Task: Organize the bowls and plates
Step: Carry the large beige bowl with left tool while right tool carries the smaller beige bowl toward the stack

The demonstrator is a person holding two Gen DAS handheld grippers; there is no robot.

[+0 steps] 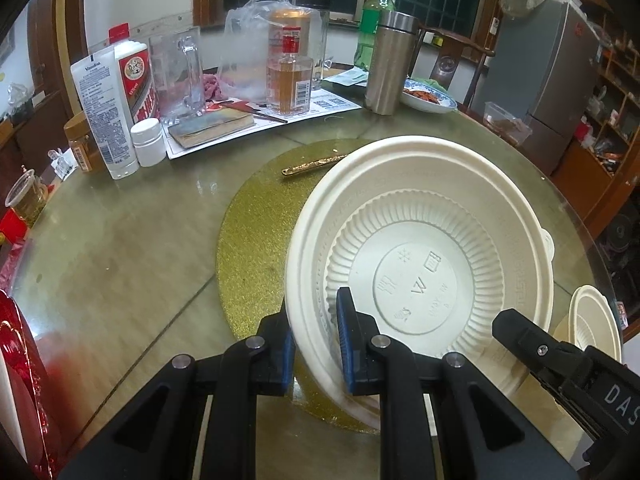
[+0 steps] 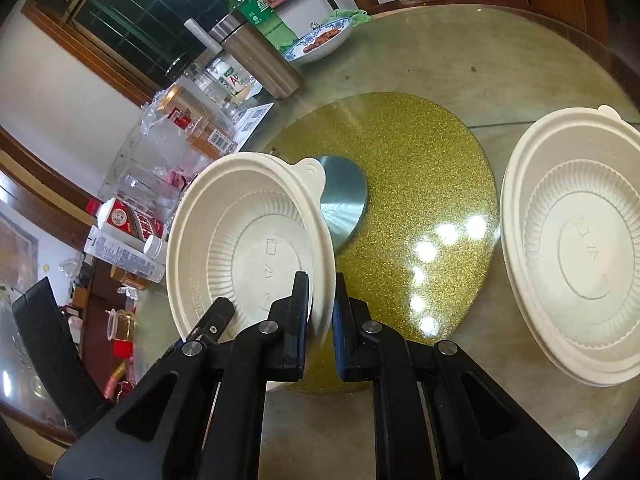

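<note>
two cream ribbed disposable plastic bowls are held over the round glass-topped table (image 1: 120, 248), one in each gripper. left gripper (image 1: 314, 340) has its blue-padded jaws closed on the near rim of the cream ribbed plastic bowl in the left gripper (image 1: 420, 256); that bowl is tilted, its empty inside facing the camera, above the gold glitter round mat (image 1: 256, 240). right gripper (image 2: 322, 320) is likewise clamped on the rim of the cream ribbed plastic bowl in the right gripper (image 2: 248, 240), tilted on edge, empty, its tab uppermost, over the mat's left part and partly covering a brushed metal disc (image 2: 346, 204) at the mat's centre. in the right wrist view the bowl at far right is the one held by the left hand, also empty.

at the table's far side: a blue-and-white patterned ceramic dish (image 1: 430, 98) holding reddish-brown food; a clear plastic box (image 1: 506, 124), contents too small to tell; a square clear glass bottle of amber liquid with red cap (image 1: 289, 80); a green plastic soda bottle with yellow cap (image 1: 372, 28); a steel flask (image 1: 388, 64), lid on; a clear plastic cup (image 1: 24, 200) with yellowish liquid near the left edge.
</note>
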